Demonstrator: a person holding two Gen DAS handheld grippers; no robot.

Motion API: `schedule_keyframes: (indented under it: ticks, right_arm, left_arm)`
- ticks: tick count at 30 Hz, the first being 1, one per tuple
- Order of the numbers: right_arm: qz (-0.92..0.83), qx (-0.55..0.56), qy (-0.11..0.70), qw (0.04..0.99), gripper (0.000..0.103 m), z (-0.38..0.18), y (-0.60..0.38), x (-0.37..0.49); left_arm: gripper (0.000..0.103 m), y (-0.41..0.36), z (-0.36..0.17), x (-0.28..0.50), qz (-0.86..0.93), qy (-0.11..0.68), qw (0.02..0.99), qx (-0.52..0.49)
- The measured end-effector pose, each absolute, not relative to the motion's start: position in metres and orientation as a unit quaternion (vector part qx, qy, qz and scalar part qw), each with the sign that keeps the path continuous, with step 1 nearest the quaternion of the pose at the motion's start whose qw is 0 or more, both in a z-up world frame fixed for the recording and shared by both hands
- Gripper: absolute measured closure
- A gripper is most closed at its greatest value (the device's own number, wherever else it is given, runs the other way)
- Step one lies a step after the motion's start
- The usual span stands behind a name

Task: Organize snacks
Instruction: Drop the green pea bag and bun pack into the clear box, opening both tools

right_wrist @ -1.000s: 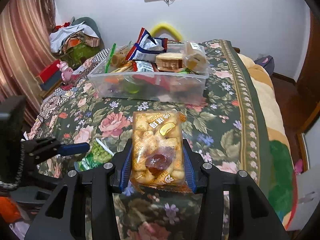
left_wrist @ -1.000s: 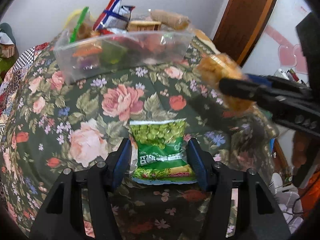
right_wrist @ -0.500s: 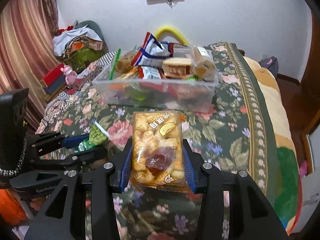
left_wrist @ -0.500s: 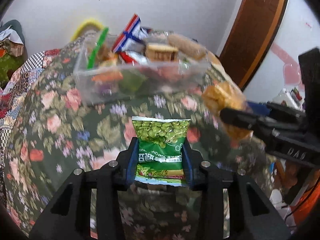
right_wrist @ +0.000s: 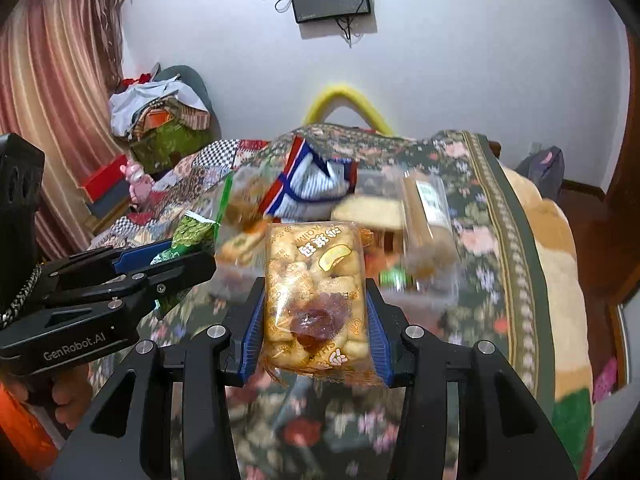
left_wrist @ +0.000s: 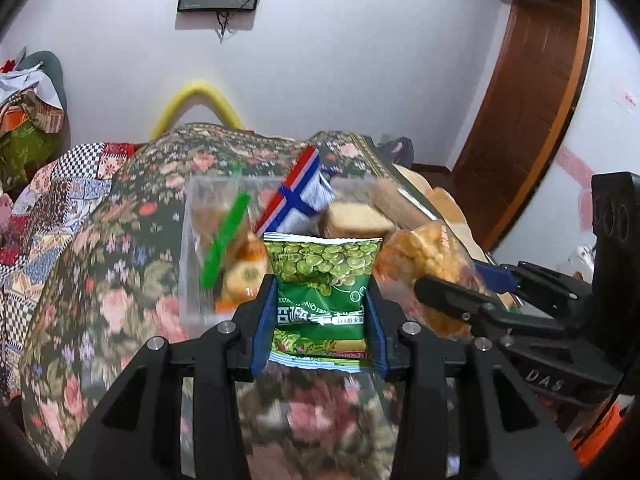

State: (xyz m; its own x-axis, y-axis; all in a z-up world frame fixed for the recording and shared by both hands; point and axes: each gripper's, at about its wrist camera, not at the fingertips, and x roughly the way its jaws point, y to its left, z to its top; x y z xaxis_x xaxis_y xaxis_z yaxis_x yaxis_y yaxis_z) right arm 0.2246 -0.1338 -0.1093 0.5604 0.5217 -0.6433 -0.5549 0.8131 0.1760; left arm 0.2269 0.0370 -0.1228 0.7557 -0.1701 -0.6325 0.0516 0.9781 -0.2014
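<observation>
Both your grippers have come up off the bed and closer to the bin since a second ago, snacks in tow.

Your left gripper [left_wrist: 320, 312] has its fingers pinching the green pea bag [left_wrist: 322, 280], held upright just in front of the clear bin [left_wrist: 188, 264], off the floral bed [left_wrist: 112, 280]. Your right gripper [right_wrist: 314, 320] has its fingers pinching the yellow pastry pack [right_wrist: 316, 296] the same way, right beside the left one and also facing the bin. That bin sits on the bed and is heaped with snacks: a red-white-blue bag [left_wrist: 300, 196] sticking up, a green-strip bag [left_wrist: 224, 248] and a wrapped cake [left_wrist: 356, 220]. It's all motion-blurred, so you can't tell more.
</observation>
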Motion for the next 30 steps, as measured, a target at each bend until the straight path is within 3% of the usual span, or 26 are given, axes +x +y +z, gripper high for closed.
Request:
schedule_keyframes:
  ticks: [19,30]
  right_arm:
    - [0.300,-0.041,0.355,0.884,0.061,-0.116,-0.106,0.260]
    - [0.299,-0.028,0.302,0.905,0.061,-0.058,-0.135,0.220]
  left_arm:
    - [0.060,0.054,-0.151,0.288,-0.048,0.375,0.918,-0.117]
    - [0.060,0.043,-0.075,0.222,-0.045,0.294,0.950,-0.096]
